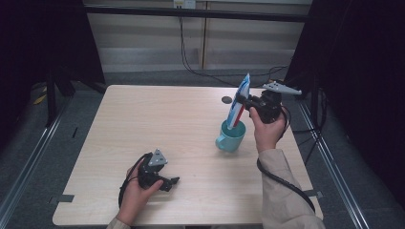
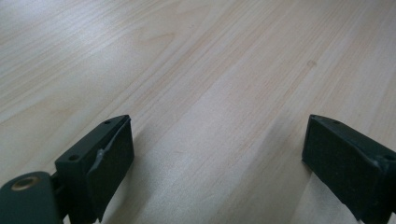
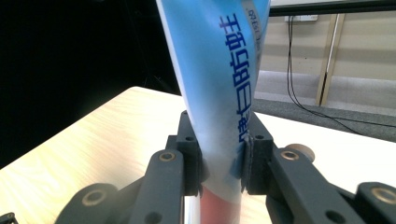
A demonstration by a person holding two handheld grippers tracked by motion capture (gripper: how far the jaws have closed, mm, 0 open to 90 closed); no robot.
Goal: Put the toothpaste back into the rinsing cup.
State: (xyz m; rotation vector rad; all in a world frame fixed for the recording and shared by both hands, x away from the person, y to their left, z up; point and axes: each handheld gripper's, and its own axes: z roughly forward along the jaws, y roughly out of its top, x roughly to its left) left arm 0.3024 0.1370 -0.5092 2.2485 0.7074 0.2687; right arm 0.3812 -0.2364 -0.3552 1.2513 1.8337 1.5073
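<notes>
The right gripper (image 1: 244,101) holds a blue toothpaste tube (image 1: 238,105) tilted, its lower end inside the teal mug (image 1: 230,137) near the tabletop's right edge. The left gripper (image 1: 167,180) rests near the front edge.

The lower end of the toothpaste tube (image 1: 237,106) sinks behind the rim of the teal mug (image 1: 230,137), so whether it touches the bottom cannot be told. In the right gripper view the tube (image 3: 219,88) is cut off by the top edge and its red end disappears behind the right claw (image 3: 223,163). The print on it is too small to read from the high view. The dark round mark (image 1: 226,100) on the surface (image 1: 167,124) is too small to identify.
</notes>
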